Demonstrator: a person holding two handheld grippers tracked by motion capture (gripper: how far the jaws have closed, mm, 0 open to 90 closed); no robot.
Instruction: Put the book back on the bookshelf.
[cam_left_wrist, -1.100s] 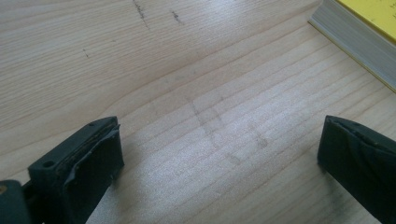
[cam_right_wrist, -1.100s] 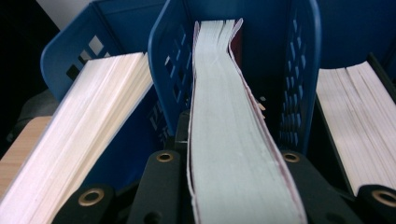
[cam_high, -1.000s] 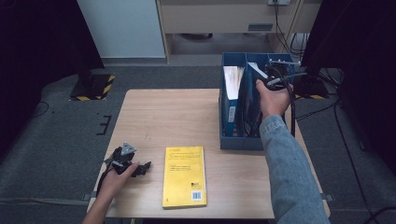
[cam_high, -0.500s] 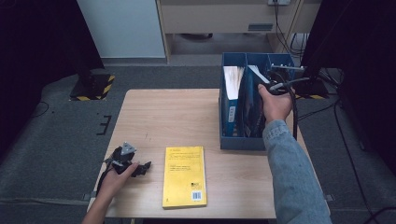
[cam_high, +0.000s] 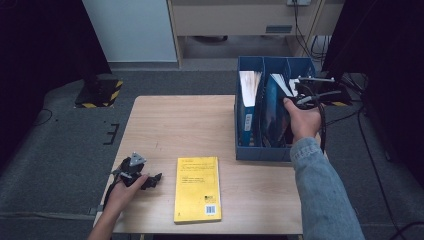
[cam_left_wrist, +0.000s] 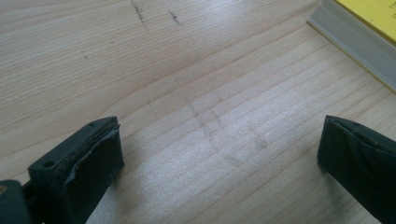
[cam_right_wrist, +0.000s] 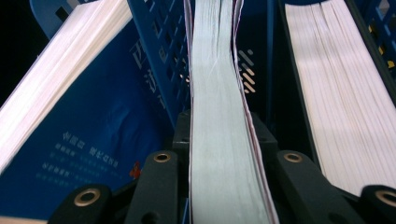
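Observation:
A blue file rack (cam_high: 260, 150) stands on the right of the wooden table (cam_high: 190, 125). My right gripper (cam_high: 296, 90) is over its middle slot, shut on a thin book (cam_high: 281, 82) held upright by its white page edge. In the right gripper view, the right gripper (cam_right_wrist: 224, 154) clamps that book (cam_right_wrist: 217, 93) between a blue-covered book (cam_right_wrist: 79, 140) and another book's pages (cam_right_wrist: 336, 93). A yellow book (cam_high: 197, 187) lies flat near the front edge. My left gripper (cam_high: 150, 180) rests open on the table to its left. The left gripper (cam_left_wrist: 219, 158) has only bare wood between its jaws, with the yellow book's corner (cam_left_wrist: 359, 42) beyond.
The rack's left slot holds a blue book with white pages (cam_high: 248, 95). Cables (cam_high: 325, 125) trail from the right gripper past the table's right edge. Dark floor surrounds the table, and a cabinet (cam_high: 132, 30) stands behind it.
My right gripper has shifted a little to the right and towards the person with the book, still over the rack. The left gripper and the yellow book have not moved.

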